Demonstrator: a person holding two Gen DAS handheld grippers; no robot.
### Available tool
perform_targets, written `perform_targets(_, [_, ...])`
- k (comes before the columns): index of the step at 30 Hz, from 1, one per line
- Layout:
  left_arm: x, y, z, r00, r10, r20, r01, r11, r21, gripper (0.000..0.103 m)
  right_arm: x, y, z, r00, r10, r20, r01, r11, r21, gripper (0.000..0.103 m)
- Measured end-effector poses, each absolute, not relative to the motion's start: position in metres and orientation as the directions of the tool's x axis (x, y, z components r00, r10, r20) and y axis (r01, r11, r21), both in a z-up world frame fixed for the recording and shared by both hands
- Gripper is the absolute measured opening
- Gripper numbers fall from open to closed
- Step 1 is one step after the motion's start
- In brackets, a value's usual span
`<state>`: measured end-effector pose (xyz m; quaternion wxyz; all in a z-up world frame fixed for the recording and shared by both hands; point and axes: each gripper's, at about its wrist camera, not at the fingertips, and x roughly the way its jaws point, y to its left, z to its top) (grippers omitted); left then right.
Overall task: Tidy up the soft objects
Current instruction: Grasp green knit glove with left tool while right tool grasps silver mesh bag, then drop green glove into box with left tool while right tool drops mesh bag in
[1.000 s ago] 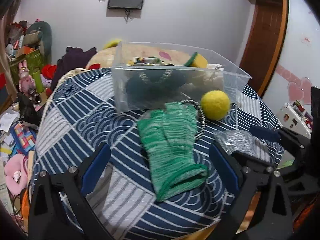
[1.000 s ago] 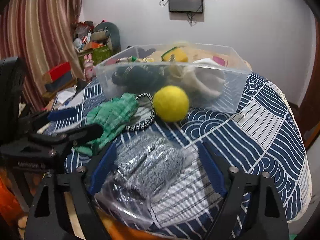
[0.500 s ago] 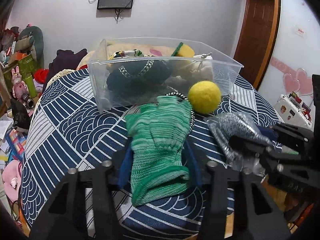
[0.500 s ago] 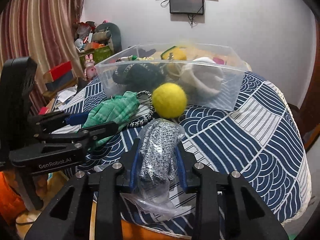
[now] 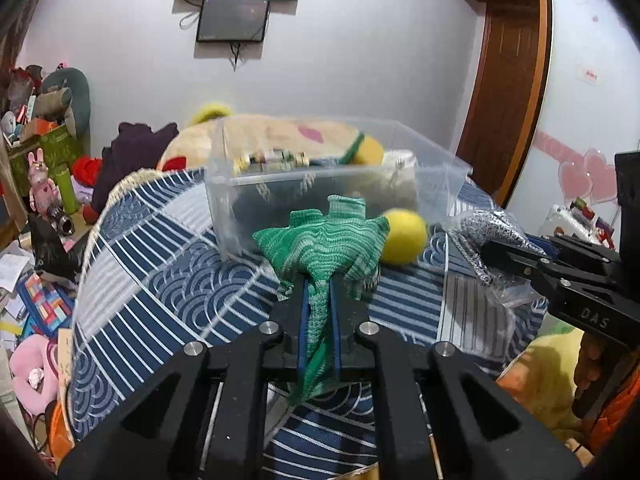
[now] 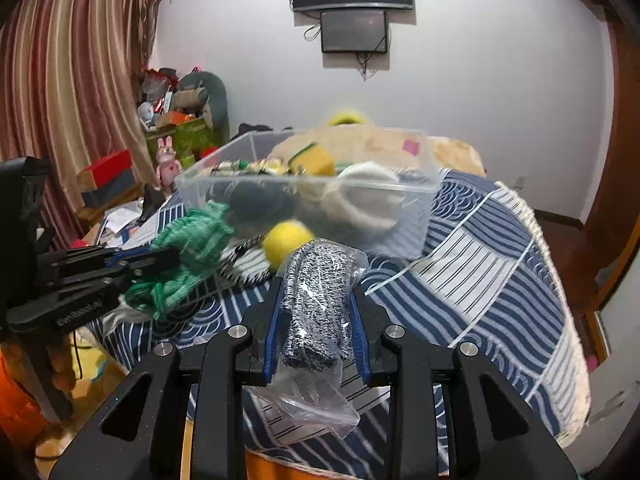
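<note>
Cluttered bedroom, blue-patterned table (image 6: 500,264) — both picked & lifted: left gripper (image 5: 319,280) clamps green glove (image 5: 328,240), right gripper (image 6: 316,280) clamps bagged grey glove (image 6: 316,300) — next, probably carry fwd & drop into clear bin (image 6: 416,200).

Left gripper (image 5: 319,316): matte black plastic frame filling the lower centre of the left wrist frame, angular linkage arms with triangular cut-outs. Four round silver screw heads across the top of the linkage. Fingers (image 5: 303,320) lined with blue pads. Thin metal rods visible in the slots lower down.

Right gripper (image 6: 316,316): same build, lower centre of the right wrist frame; black arms, four silver screws, brighter blue finger pads (image 6: 273,320).

Each unit seen side-on from the other camera: black body, white embossed lettering, partly legible "DAS" at right edge of left view. Skin-toned fingers beneath it, blurred.
</note>
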<state>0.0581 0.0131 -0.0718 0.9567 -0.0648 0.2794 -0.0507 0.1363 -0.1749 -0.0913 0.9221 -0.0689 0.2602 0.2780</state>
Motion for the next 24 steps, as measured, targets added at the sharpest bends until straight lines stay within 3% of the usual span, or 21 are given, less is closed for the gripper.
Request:
perform_targets(13, [0.074,0.03,-0.009,0.904,-0.142,-0.403,0.079,0.982,-0.17,0.008,0.155,-0.178,-0.038,0.796,0.459,-0.394,-0.505,0.863,-0.013,0.027])
perform_targets(24, [0.119,0.029,0.008,0.913,-0.135,-0.386,0.076,0.983,-0.164,0.008,0.195,-0.159,-0.016,0.825,0.444,-0.35,-0.485,0.874,-0.033,0.027])
